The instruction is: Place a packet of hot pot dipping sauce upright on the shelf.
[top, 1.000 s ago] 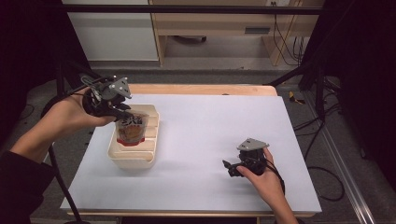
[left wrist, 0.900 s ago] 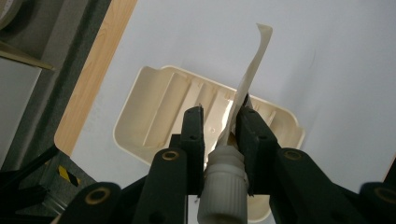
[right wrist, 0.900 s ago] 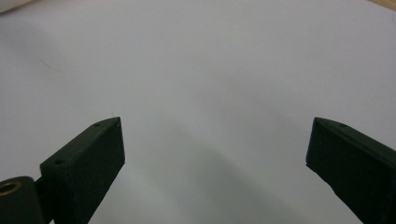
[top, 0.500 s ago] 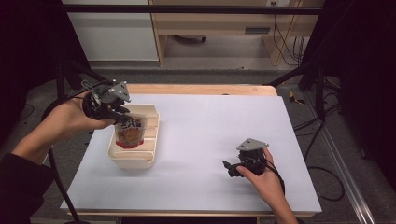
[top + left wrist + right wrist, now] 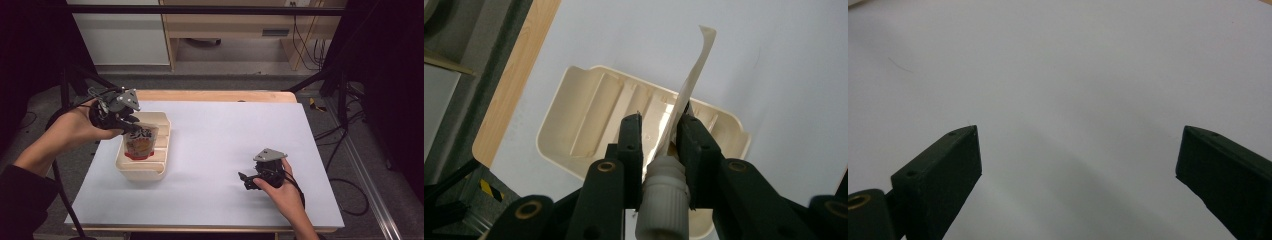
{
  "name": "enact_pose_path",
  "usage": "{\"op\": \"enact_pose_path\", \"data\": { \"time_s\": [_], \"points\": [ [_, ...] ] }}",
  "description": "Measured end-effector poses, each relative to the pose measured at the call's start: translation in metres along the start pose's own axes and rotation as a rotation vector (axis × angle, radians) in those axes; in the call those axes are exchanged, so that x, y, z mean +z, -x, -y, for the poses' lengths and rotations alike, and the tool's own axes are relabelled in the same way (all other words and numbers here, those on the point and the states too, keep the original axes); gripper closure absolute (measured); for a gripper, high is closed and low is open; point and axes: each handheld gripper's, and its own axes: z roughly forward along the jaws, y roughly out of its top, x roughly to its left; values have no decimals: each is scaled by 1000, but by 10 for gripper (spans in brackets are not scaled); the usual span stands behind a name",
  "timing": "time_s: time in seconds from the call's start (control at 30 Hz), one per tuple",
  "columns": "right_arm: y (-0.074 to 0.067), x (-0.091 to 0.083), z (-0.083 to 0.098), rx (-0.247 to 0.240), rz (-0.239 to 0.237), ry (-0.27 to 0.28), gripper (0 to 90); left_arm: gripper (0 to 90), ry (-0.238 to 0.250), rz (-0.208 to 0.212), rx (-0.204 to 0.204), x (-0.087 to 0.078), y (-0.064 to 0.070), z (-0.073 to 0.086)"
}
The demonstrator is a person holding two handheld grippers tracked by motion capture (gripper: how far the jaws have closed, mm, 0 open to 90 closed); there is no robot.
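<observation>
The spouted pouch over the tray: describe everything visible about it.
The pouch is a flat, flexible pack with a pale top, an orange and red printed front and a white ribbed screw cap. It hangs upright, spout uppermost, over the cream tray. The left tongs are shut on its neck; contact with the tray cannot be told.

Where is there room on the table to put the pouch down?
The white table sheet is bare between the cream plastic tray and the right claw, and behind that claw. It is crowded at the tray, where the left claw holds the spouted pouch.
</observation>
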Motion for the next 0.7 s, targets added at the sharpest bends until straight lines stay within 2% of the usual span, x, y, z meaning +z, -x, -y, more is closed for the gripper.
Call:
{"op": "enact_pose_path", "data": {
  "time_s": [0.43,0.7],
  "points": [
    [0,1,1,-8,-3,-8,49,731,-9,18,2,18,0,6],
    [-1,2,1,-7,-4,-13,50,731,-7,33,14,36,1,9]
  ]
}}
